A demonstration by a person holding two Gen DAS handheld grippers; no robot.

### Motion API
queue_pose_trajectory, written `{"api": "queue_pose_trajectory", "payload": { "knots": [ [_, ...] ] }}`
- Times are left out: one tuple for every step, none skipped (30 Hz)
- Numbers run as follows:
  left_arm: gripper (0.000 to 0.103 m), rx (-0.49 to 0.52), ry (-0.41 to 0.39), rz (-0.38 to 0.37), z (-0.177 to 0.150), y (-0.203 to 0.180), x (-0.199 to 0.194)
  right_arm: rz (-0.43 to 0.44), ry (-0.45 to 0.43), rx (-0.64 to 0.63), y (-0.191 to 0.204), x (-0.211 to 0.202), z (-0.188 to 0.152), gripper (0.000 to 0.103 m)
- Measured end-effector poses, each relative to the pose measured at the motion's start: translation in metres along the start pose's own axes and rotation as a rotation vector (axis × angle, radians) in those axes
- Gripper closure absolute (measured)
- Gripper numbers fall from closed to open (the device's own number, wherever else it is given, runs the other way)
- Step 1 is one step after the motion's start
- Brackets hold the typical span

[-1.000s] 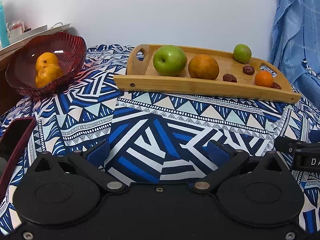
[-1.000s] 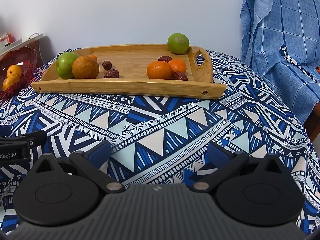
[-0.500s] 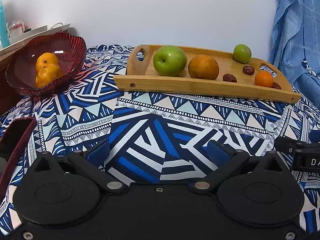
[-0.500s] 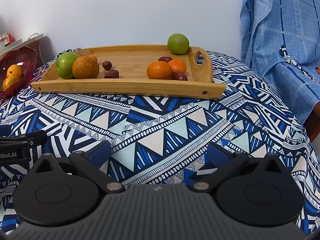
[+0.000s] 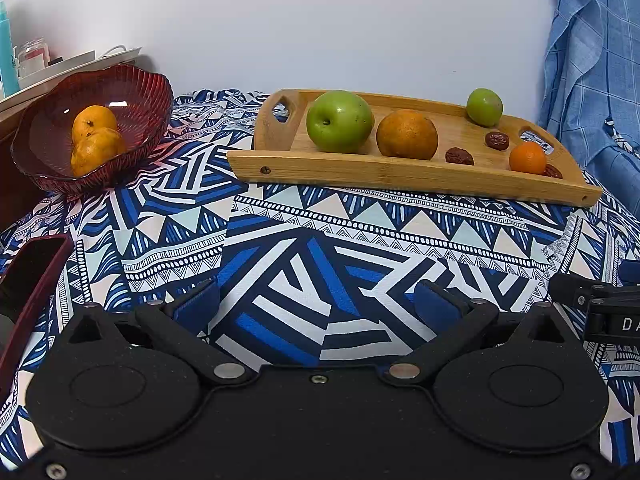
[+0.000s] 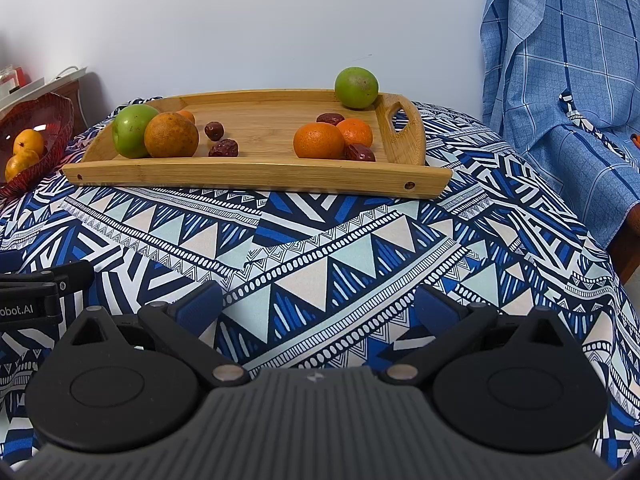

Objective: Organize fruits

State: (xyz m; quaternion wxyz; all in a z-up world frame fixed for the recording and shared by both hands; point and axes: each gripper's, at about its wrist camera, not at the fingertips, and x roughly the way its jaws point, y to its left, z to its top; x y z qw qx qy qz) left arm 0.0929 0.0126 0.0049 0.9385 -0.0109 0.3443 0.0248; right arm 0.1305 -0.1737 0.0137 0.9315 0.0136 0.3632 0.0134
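Both grippers hover low over the patterned cloth (image 6: 320, 248), well short of the wooden tray (image 6: 256, 172), and nothing sits between either pair of blue fingers: the left gripper (image 5: 318, 302) and the right gripper (image 6: 318, 304) each have their jaws spread wide and empty. The fruit lies straight ahead of both, across the tray, whose long axis runs left to right across the line of approach. The left gripper looks nearer the tray's left end, where the big green apple (image 5: 339, 121) touches the dull orange (image 5: 407, 134); the right gripper looks nearer the right end with the two bright oranges (image 6: 319, 141). On the tray I count two green fruits, at least three oranges, perhaps a fourth half hidden behind the dull one, and four dates (image 6: 224, 148). Left of the tray, the red bowl (image 5: 132, 88) holds two more oranges.
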Motion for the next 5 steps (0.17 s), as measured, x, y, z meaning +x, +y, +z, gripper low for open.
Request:
{"api": "queue_pose_trajectory", "payload": {
  "knots": [
    [0.000,0.000,0.000,0.000,0.0000,0.0000,0.0000,0.000,0.000,0.000,0.0000,0.0000,0.0000,0.000],
    [0.000,0.000,0.000,0.000,0.0000,0.0000,0.0001,0.000,0.000,0.000,0.0000,0.0000,0.0000,0.000],
    [0.000,0.000,0.000,0.000,0.0000,-0.0002,0.0001,0.000,0.000,0.000,0.0000,0.0000,-0.0001,0.000],
    [0.000,0.000,0.000,0.000,0.0000,0.0000,0.0000,0.000,0.000,0.000,0.0000,0.0000,-0.0001,0.000],
    [0.000,0.000,-0.001,0.000,0.0000,0.0000,0.0000,0.000,0.000,0.000,0.0000,0.0000,-0.0001,0.000]
  ]
}}
